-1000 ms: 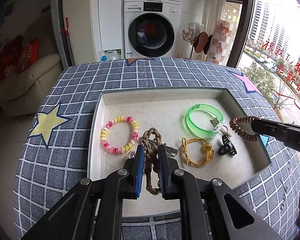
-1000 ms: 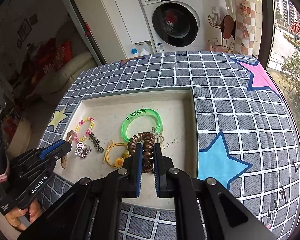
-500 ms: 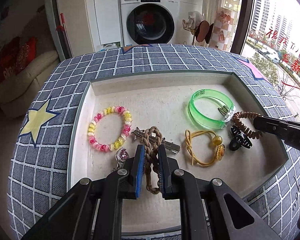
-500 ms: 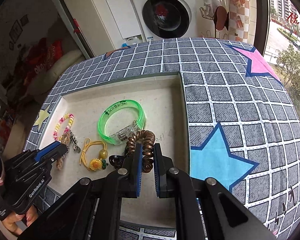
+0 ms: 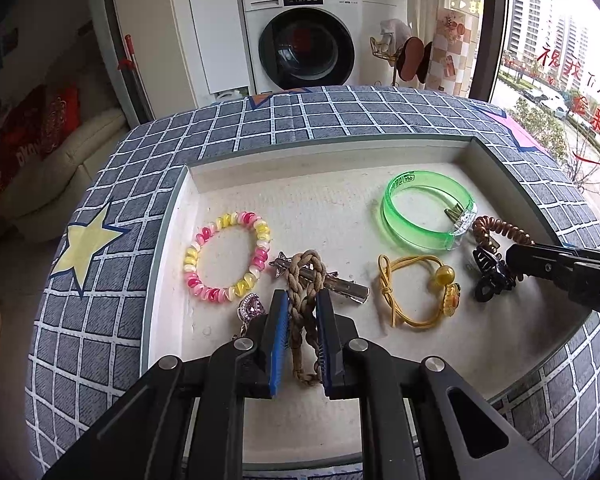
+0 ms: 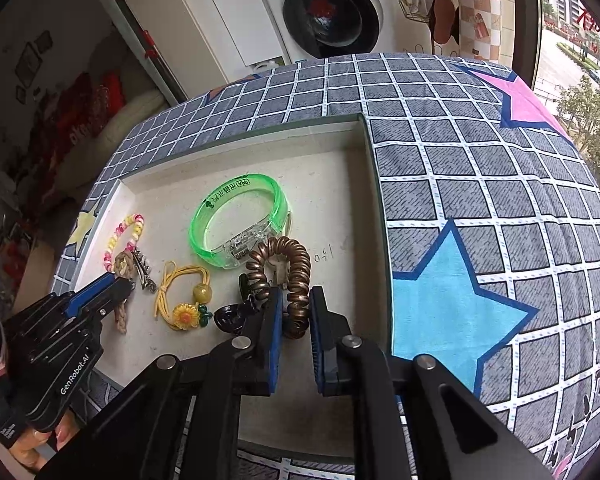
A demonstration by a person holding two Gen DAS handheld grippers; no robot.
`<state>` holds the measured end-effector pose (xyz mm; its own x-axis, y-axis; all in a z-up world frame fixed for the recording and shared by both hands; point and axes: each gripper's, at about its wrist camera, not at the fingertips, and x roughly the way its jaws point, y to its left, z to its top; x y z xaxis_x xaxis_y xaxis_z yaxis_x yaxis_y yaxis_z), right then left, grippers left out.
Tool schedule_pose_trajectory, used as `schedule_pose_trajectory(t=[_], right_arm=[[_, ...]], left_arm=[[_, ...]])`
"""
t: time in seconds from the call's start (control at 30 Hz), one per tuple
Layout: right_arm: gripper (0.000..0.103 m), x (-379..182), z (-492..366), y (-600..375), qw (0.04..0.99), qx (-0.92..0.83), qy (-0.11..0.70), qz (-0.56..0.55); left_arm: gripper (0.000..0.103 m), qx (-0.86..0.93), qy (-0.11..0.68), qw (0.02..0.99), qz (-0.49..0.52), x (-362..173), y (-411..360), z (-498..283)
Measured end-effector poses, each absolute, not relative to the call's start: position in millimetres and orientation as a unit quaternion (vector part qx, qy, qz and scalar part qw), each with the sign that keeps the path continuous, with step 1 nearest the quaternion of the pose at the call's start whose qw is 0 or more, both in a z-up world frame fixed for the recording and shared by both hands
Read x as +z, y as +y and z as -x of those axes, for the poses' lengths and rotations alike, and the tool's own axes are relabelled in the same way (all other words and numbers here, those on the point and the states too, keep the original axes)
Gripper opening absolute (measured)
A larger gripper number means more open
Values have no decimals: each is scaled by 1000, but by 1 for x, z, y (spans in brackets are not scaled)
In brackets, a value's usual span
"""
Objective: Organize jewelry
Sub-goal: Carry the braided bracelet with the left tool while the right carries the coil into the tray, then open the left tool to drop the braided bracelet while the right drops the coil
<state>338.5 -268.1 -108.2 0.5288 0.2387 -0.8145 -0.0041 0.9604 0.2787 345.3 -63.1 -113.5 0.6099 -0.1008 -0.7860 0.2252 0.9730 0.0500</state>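
A shallow beige tray [image 5: 320,168] [image 6: 340,160] holds the jewelry. My left gripper [image 5: 301,304] is shut on a braided brown rope bracelet [image 5: 305,272], low over the tray's front left; it lies across a silver hair clip [image 5: 340,284]. My right gripper [image 6: 293,304] is shut on a brown spiral hair tie [image 6: 288,260], low at the tray's right side; it also shows in the left wrist view [image 5: 496,232]. A green bangle [image 5: 428,216] [image 6: 240,216], a yellow elastic with sunflower [image 5: 416,296] [image 6: 184,300], a black claw clip [image 5: 492,276] and a pink-yellow spiral bracelet [image 5: 228,256] lie in the tray.
A purple charm [image 5: 250,310] lies by my left fingers. The tray sits on a grey checked cloth with stars [image 6: 460,300]. A washing machine [image 5: 304,52] stands behind, a sofa [image 5: 40,168] at the left, a window at the right.
Both grippers have come lower and closer over the tray, each still holding its item. The spiral hair tie now hangs next to the green bangle and the claw clip.
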Motion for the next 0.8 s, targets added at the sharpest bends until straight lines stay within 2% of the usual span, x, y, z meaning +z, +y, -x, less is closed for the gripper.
schedule_pose_trajectory(t=[0.03,0.1,0.17,0.5,0.53,0.6,0.63,0.8], right_arm=[[21,-108,-338,-268,866,72,480,-122],[38,-108,-336,-268,867,72,477,-127],[45,-105,-334,-268,868,77,472,-134],[53,-86,-319,-263,875,96,449,-152],[53,-85,-318,-262,875,96,449,-154],[53,-84,-316,-263,875,96,448,-158],[53,-83,-315,-263,875,96,448,-160],[53,-80,-313,-262,876,97,445,-157]], left_arm=[[27,-89,432,894,-72,-114,-63,-345],[27,-88,433,894,-73,-113,-63,-346],[27,-86,432,894,-76,-112,-64,-344],[27,-88,431,895,-75,-102,-66,-341],[32,-87,430,895,-76,-101,-67,-341],[97,-77,417,903,-72,-97,-65,-338],[103,-70,397,913,-68,-92,-64,-334],[103,-79,388,916,-65,-82,-65,-332]])
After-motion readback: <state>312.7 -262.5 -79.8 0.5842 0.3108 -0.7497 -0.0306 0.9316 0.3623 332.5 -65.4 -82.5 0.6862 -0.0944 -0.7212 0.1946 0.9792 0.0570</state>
